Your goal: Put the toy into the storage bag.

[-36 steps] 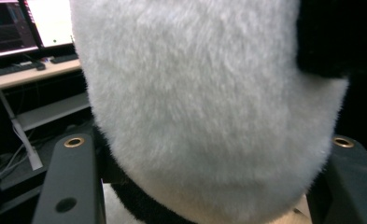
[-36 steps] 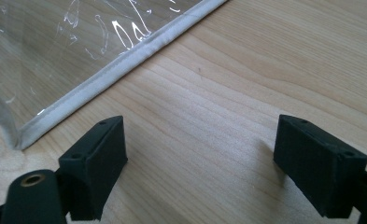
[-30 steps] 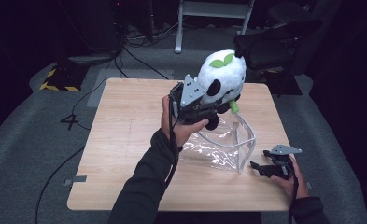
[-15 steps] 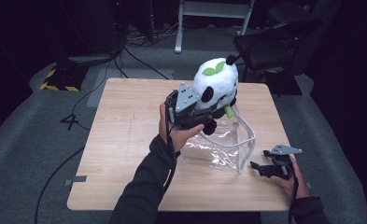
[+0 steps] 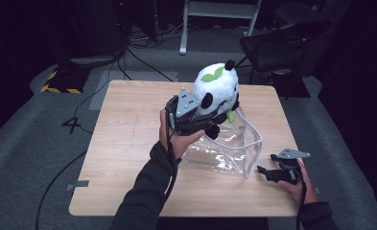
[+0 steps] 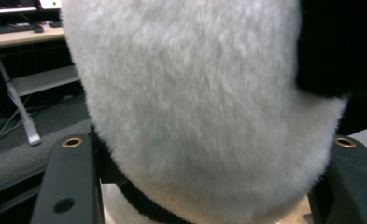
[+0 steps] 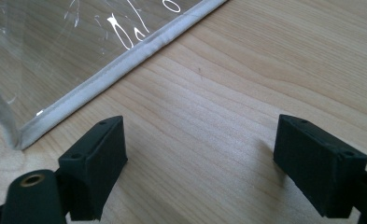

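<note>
A white and black panda plush [image 5: 217,86] with green leaves on its head is held upright above the open mouth of a clear plastic bag [image 5: 229,151]. My left gripper [image 5: 209,120] is shut on the plush's lower body. In the left gripper view, white fur [image 6: 195,93] bulges between the two jaws of the left gripper [image 6: 209,184]. My right gripper [image 5: 266,171] rests open on the table just right of the bag's near corner. In the right gripper view, bare wood lies between the jaws of the right gripper [image 7: 202,154], and the bag's white seam [image 7: 125,51] runs ahead.
The wooden table [image 5: 128,143] has bare room on its left half and along the front edge. A black chair [image 5: 277,43] and a white stand [image 5: 215,9] stand beyond the far edge, with cables [image 5: 143,52] on the grey floor.
My left gripper has sunk a little with the panda, which has tipped from leaning right to more upright. The right gripper has stayed put.
</note>
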Motion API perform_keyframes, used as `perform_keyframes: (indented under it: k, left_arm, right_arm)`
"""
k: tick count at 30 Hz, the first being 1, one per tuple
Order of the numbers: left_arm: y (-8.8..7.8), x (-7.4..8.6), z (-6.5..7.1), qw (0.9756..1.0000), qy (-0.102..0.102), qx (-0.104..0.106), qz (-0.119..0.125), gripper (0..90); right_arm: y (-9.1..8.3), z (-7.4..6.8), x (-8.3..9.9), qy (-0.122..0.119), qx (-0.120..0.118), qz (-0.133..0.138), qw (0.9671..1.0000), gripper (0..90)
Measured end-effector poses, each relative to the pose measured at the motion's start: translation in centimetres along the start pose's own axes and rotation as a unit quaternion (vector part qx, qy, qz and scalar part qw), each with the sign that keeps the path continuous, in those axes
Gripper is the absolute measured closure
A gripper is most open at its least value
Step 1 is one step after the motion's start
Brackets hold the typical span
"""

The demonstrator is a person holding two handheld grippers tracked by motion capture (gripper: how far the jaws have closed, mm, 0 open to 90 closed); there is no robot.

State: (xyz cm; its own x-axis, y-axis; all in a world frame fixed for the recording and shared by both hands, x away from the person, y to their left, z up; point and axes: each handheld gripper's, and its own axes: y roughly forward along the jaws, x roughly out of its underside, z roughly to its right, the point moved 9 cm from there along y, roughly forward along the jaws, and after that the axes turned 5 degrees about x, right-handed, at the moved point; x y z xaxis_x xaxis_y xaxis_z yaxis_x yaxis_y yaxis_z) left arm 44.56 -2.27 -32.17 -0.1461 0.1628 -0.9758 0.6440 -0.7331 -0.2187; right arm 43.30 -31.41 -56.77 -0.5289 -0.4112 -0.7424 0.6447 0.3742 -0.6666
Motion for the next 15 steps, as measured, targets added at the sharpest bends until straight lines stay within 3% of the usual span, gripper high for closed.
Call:
perform_keyframes:
  k: [3, 6, 8, 15]
  left_arm:
    - [-0.1, -0.1, 0.3, 0.9998, 0.016, -0.01, -0.011, 35.8]
    - [-0.3, -0.5, 0.5, 0.9998, 0.019, -0.002, -0.009, 35.9]
    - [-0.3, -0.5, 0.7, 0.9993, 0.029, -0.01, -0.02, 36.0]
    - [-0.2, -0.2, 1.4, 0.9987, 0.041, 0.006, -0.029, 36.0]
  right_arm:
    - [0.0, 0.0, 0.0, 0.0, 0.0, 0.0, 1.0, 17.0]
    - [0.0, 0.0, 0.0, 0.0, 0.0, 0.0, 1.0, 16.9]
    - [0.0, 0.0, 0.0, 0.0, 0.0, 0.0, 1.0, 16.9]
    - [0.0, 0.0, 0.0, 0.0, 0.0, 0.0, 1.0, 16.9]
